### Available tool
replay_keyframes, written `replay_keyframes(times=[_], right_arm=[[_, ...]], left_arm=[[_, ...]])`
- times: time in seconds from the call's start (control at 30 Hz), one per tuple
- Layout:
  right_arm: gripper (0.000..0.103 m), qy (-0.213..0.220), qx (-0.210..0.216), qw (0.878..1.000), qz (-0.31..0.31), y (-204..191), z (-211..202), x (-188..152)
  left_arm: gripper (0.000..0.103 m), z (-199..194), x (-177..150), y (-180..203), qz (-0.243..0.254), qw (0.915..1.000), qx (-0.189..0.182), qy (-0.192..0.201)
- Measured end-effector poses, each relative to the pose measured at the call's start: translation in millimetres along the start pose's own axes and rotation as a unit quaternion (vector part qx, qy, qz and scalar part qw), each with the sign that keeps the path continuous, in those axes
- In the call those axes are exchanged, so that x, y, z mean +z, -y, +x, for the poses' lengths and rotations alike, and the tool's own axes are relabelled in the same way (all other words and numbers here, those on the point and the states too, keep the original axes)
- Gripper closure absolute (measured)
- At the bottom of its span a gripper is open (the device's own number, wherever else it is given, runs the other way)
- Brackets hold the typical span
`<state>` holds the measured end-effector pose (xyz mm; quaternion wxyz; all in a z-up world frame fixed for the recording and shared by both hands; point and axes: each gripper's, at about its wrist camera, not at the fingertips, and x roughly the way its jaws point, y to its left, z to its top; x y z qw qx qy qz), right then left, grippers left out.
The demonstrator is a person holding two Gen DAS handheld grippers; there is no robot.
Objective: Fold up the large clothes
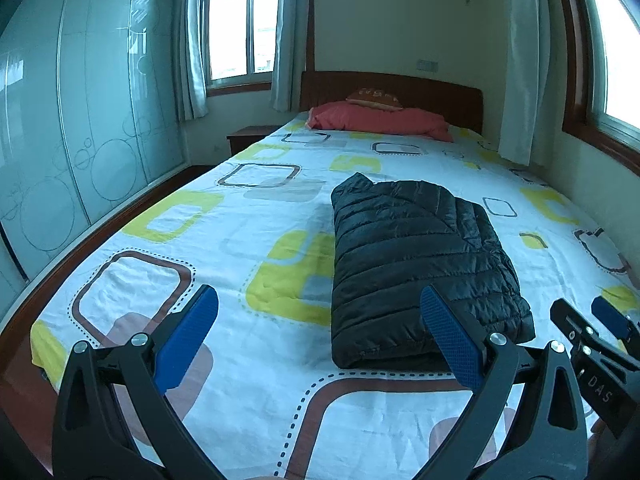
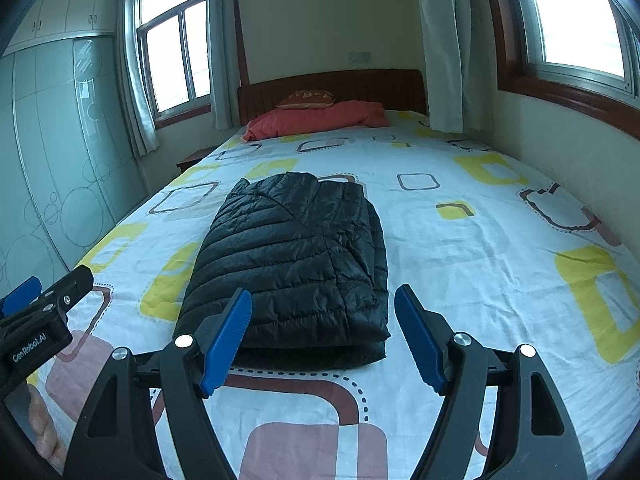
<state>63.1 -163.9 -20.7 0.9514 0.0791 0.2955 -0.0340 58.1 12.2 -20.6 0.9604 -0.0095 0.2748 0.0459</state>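
A black quilted puffer jacket (image 1: 416, 264) (image 2: 296, 264) lies folded into a thick rectangle on the patterned bed sheet (image 1: 224, 216) (image 2: 480, 240). My left gripper (image 1: 320, 300) hovers near the bed's foot, left of the jacket's near end, jaws wide open and empty. Its blue fingers (image 1: 188, 340) touch no cloth. My right gripper (image 2: 324, 300) hangs just in front of the jacket's near right corner, also open with nothing between its pads (image 2: 420, 340). Each gripper shows at the edge of the other's view: the right gripper (image 1: 592, 320) and the left gripper (image 2: 44, 300).
A red pillow (image 1: 380, 120) (image 2: 316, 120) with a small orange cushion (image 1: 374, 98) lies by the wooden headboard (image 2: 332, 88). A glass-fronted wardrobe (image 1: 80, 140) lines the left side, a wall with a window (image 2: 576, 20) the right. A low nightstand (image 1: 252, 138) stands at the far left.
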Motion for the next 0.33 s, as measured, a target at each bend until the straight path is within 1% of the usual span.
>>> replay_keyframes(times=[0.07, 0.13, 0.23, 0.33], right_arm=[[0.03, -0.002, 0.001, 1.0, 0.002, 2, 2, -1], [0.03, -0.003, 0.001, 1.0, 0.004, 5, 4, -2], [0.03, -0.006, -0.002, 1.0, 0.007, 11, 8, -3], [0.03, -0.011, -0.007, 1.0, 0.012, 20, 15, -3]], left_arm=[[0.002, 4, 0, -2, -0.007, 1.0, -0.005, 0.001], [0.002, 8, -1, -4, -0.015, 0.9999, 0.003, 0.002], [0.002, 21, -3, -9, -0.024, 0.9997, 0.0, -0.009], [0.002, 40, -7, -15, -0.025, 0.9993, 0.013, -0.026]])
